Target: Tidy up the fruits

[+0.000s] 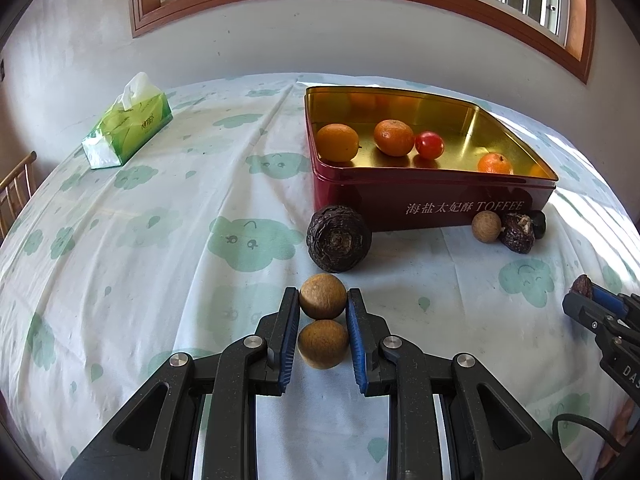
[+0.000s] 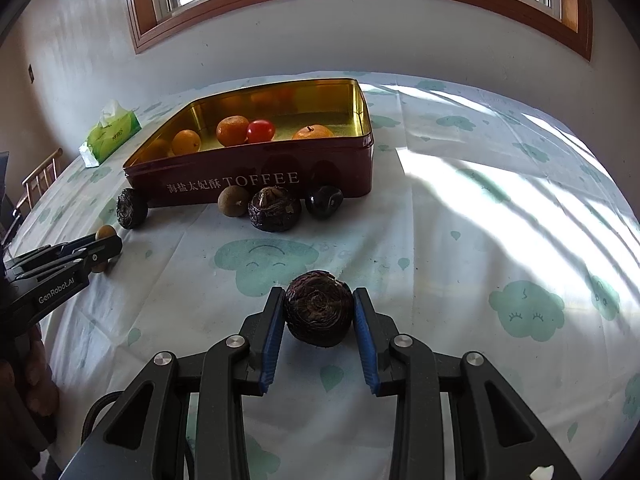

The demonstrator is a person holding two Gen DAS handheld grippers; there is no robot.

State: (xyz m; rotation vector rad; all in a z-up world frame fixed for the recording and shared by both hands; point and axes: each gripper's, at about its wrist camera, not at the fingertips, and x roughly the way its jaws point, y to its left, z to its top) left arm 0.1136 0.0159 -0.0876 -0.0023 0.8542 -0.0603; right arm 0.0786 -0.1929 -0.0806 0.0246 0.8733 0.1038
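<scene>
The left gripper [image 1: 323, 322] and right gripper [image 2: 319, 320] are black with blue ridged fingers [image 1: 289, 344] and round silver screws. One says "GenRobot.AI" in white. A black cable curls behind.

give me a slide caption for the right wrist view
Right gripper shut on a dark water chestnut before the fruit-filled toffee tin.

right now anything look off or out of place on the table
Nothing is spilled or damaged. The odd part: several fruits lie on the cloth against the toffee tin rather than in it. The left gripper has two longans between its fingers.
</scene>
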